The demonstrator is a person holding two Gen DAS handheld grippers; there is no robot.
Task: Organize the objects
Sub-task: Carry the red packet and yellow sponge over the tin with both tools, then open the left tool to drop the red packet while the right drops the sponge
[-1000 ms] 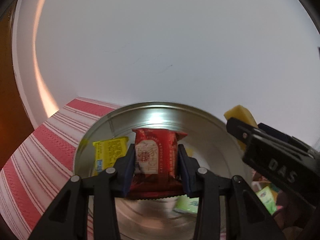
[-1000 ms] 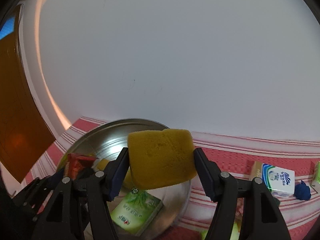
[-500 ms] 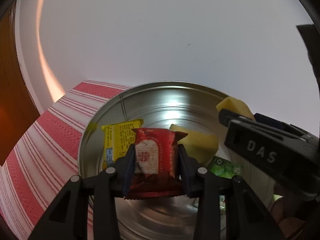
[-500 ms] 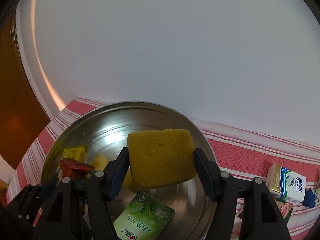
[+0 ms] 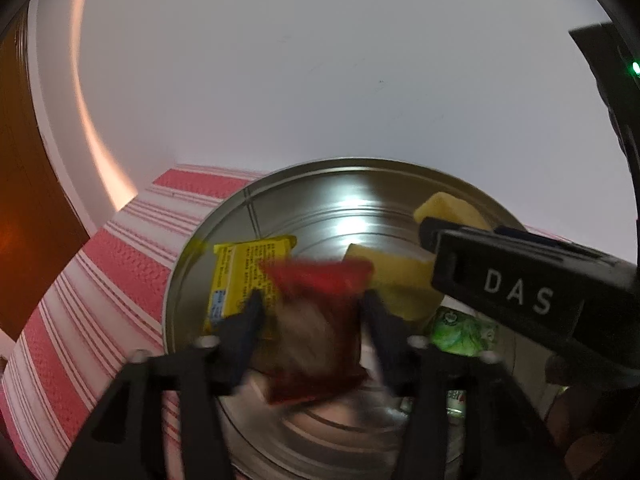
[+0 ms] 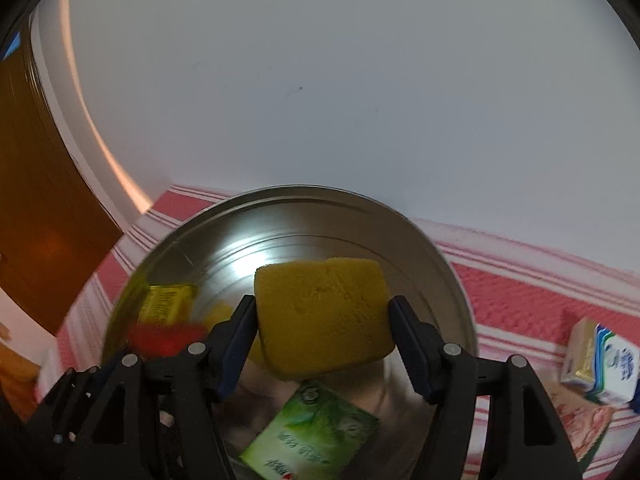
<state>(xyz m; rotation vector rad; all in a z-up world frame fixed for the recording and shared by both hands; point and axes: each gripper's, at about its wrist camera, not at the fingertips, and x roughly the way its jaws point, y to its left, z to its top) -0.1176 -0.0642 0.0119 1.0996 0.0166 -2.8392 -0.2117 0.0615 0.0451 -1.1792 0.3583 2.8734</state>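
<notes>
Right claw [image 5: 516, 280], "DAS" lettering, beside yellow sponge [image 5: 448, 208].

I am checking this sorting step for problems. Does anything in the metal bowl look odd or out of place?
Only the red packet: it is motion-blurred and tilted between the opening jaws of the left hand-held gripper, apparently dropping into the metal bowl. The right hand-held gripper holds the yellow sponge squarely.

Blurred red packet [image 5: 316, 328]; yellow sponge [image 6: 322, 312]
</notes>
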